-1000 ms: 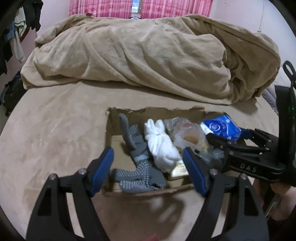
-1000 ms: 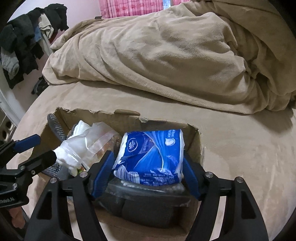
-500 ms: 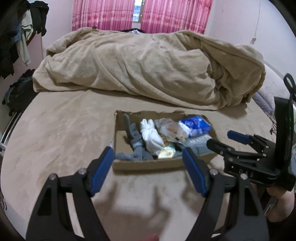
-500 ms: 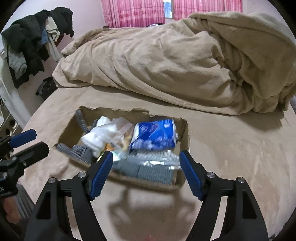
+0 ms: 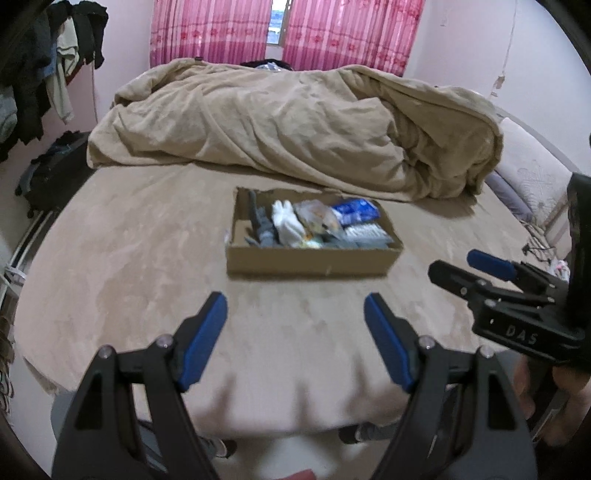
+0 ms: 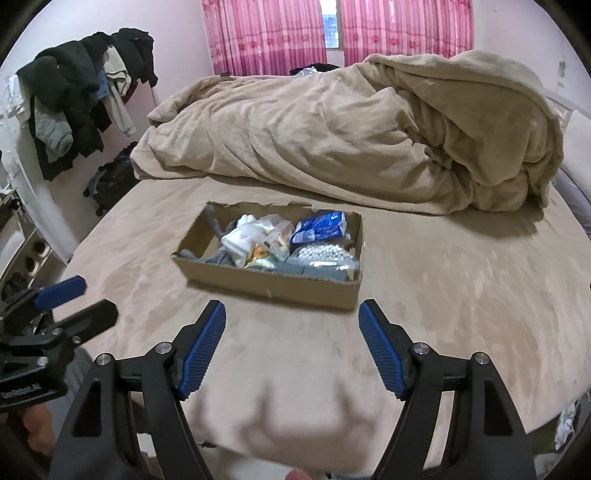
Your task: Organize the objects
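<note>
A shallow cardboard box (image 5: 306, 264) sits on the bed and also shows in the right wrist view (image 6: 273, 284). In it lie grey dotted gloves (image 5: 263, 229), white socks (image 5: 289, 225), a clear plastic bag (image 6: 276, 236), a blue packet (image 6: 320, 229) and a bag of cotton buds (image 6: 325, 254). My left gripper (image 5: 295, 314) is open and empty, held back from the box over the bed's near edge. My right gripper (image 6: 291, 319) is open and empty, just short of the box's near wall.
A rumpled beige duvet (image 5: 295, 125) fills the far half of the bed. The tan sheet (image 5: 129, 258) surrounds the box. Dark clothes hang on a rack (image 6: 74, 103) at the left. Pink curtains (image 6: 266, 33) cover the far window.
Both grippers have pulled back from the box toward the bed's near edge. The right gripper was around the blue packet in the box, which now lies there with the gripper empty.
</note>
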A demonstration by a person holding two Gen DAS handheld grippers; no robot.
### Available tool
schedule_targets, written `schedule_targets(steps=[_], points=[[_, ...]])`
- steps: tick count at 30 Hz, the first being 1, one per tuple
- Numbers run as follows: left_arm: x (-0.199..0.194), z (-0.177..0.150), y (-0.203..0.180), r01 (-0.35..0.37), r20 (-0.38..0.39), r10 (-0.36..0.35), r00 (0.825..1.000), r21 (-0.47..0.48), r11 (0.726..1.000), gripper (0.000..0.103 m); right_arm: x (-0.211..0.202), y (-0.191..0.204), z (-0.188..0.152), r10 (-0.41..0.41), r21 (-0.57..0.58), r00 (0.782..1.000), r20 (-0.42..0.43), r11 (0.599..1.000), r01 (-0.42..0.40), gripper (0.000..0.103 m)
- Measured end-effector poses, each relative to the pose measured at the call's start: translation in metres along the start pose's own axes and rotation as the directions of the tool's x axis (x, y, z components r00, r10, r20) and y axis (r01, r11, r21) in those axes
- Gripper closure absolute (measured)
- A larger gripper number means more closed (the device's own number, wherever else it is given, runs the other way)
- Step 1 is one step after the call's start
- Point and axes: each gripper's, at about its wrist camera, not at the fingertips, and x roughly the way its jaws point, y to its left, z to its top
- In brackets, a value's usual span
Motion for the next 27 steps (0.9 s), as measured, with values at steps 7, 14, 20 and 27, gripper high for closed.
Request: schedule_targets(steps=[7, 14, 20, 27], points=[[-0.012, -0.022, 0.000, -0.003, -0.021, 0.003, 1.000, -0.007, 1.000, 0.025, -0.028, 0.018, -0.029, 0.015, 0.025, 1.000, -0.011, 1.000, -0.015, 0.025], [-0.016, -0.028, 0.001, -0.012, -0.013, 0.011, 1.000, -0.016, 1.000, 0.025, -0.030, 0.025, -0.044, 0.021, 0.015, 0.999, -0.033, 1.000, -0.020, 0.025], [-0.016, -0.028, -0.004, -0.005, -0.015, 0.005, 1.000, 0.000, 1.000, 0.025, -0.030, 0.022, -0.043, 0.018, 0.020, 1.000, -0.026, 1.000, -0.018, 0.025], [-0.014, -0.028, -0.006, -0.004, -0.016, 0.004, 1.000, -0.001, 1.000, 0.025, -0.027, 0.019, -0.044, 0.030, 0.026, 0.999, -0.037, 0.999, -0.029, 0.025]])
